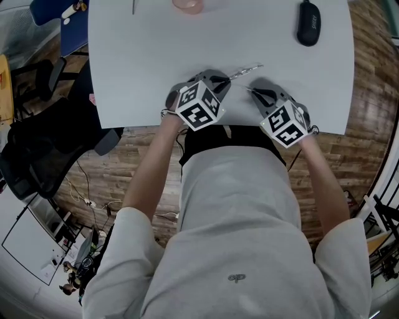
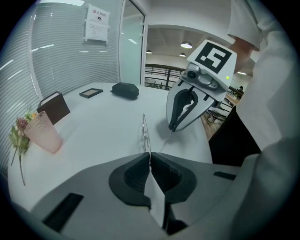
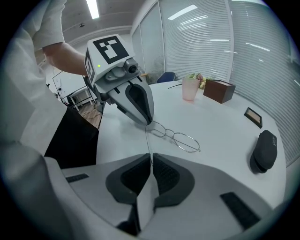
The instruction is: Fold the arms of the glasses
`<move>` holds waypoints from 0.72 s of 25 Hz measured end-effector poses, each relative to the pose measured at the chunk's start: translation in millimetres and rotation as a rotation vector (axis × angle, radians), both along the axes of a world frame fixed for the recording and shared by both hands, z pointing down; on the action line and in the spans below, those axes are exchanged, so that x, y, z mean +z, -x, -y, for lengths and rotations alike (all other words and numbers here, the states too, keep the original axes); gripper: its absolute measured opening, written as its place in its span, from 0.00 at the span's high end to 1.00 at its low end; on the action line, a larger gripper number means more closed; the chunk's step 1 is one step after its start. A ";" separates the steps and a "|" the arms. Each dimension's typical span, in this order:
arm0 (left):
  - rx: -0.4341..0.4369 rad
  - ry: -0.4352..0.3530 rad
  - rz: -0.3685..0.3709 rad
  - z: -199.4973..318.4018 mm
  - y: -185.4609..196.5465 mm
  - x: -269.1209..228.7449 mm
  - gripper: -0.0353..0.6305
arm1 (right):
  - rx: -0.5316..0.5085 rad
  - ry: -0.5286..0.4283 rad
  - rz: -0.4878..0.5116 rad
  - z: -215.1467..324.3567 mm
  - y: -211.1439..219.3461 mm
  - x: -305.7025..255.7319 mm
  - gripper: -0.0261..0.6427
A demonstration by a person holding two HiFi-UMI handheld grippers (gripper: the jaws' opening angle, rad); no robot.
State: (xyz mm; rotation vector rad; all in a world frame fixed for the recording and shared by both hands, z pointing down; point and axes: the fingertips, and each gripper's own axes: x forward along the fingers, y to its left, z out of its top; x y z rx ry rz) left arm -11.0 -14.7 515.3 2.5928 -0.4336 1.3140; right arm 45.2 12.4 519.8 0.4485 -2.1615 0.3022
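The person wears a grey short-sleeved top [image 1: 243, 205] with a small logo [image 1: 236, 278] and a black garment [image 1: 206, 140], and the grey, dark-padded left hand-held gripper [image 1: 228, 80] and right hand-held gripper [image 1: 252, 91] each bear a black-and-white marker cube [image 1: 199, 106].

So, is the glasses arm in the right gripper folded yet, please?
Not folded: the arm runs out from the glasses, away from the lenses, into the shut right gripper.

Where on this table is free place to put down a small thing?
Bare: the wide stretch of table left of the left gripper, up to the pink cup; also the patch between the right gripper and the black case. Crowded: the near edge, where both grippers hold the glasses.
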 end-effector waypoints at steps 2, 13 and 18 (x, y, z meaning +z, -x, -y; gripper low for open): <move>0.004 0.003 0.001 -1.1 -0.2 0.4 0.91 | -0.001 -0.008 -0.005 2.8 -1.3 0.3 0.92; 0.011 0.012 0.001 -4.3 -2.3 0.7 0.91 | 0.011 -0.033 -0.014 19.7 -5.6 -0.4 0.92; 0.016 0.016 0.001 -6.1 -2.8 2.1 0.91 | 0.028 -0.043 -0.012 26.0 -5.2 0.7 0.92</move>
